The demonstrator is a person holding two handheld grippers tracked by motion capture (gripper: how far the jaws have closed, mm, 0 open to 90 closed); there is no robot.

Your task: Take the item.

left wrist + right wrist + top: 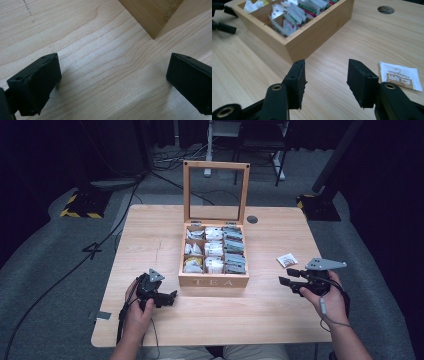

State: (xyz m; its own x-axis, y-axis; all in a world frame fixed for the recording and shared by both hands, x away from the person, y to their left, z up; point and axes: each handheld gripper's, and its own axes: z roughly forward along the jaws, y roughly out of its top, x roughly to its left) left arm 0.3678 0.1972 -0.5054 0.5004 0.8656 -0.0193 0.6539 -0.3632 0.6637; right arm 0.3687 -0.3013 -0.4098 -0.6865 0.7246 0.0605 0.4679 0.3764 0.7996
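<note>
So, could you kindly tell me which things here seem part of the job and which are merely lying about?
Likely in play:
- tea box, lid open
- loose tea bag
- left gripper, open
- right gripper, open

Lying about:
- floor cables
- table hole

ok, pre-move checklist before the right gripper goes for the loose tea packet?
1. Right gripper open, jaws apart with nothing between: ok.
2. Left gripper open, nothing held: ok.
3. Tea packet lying flat on the table, apart from the tea box: ok.
4. Packet lined up between the right jaws: not ok, it sits off to one side.
5. Box lid standing open: ok.
6. Free compartment for the packet: cannot tell.
</note>
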